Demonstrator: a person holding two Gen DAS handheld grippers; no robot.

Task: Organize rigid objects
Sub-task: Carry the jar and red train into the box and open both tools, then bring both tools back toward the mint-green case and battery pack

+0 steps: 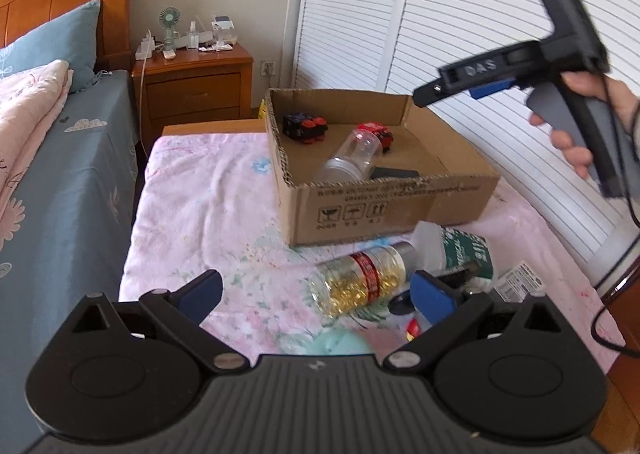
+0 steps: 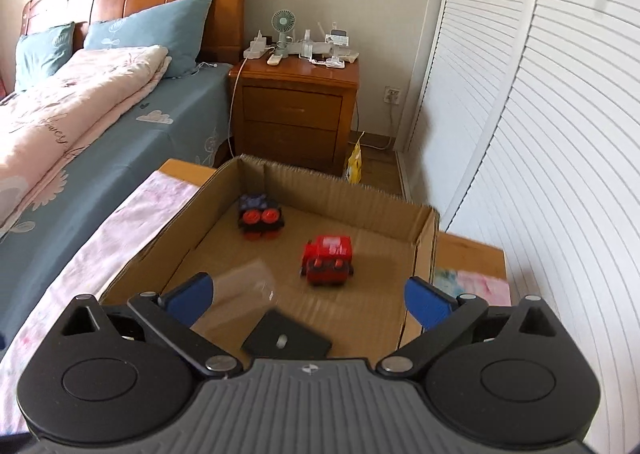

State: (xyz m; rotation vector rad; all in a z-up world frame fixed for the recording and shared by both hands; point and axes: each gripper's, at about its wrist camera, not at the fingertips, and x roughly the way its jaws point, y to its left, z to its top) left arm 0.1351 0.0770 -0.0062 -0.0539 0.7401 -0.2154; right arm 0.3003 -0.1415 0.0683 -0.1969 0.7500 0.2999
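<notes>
A cardboard box [image 1: 400, 205] stands on a pink floral cloth. Inside lie a dark toy car [image 1: 305, 126], a red toy car [image 1: 378, 133], a clear plastic jar [image 1: 352, 157] and a black plate [image 1: 394, 173]. My left gripper [image 1: 316, 294] is open, low over the cloth, around a bottle of yellow capsules [image 1: 360, 278]; a white bottle with a green label [image 1: 460, 250] lies beside it. My right gripper [image 2: 308, 298] is open and empty above the box [image 2: 424, 238], over the red car [image 2: 328, 260], dark car [image 2: 260, 215], blurred jar [image 2: 244, 286] and plate [image 2: 286, 340].
A bed with blue sheet [image 1: 60, 173] lies left. A wooden nightstand [image 2: 296, 109] with a fan and small items stands behind the box. White louvred doors [image 2: 540, 133] are on the right. A small packet [image 1: 516, 282] and a mint-green object [image 1: 340, 342] lie near the left gripper.
</notes>
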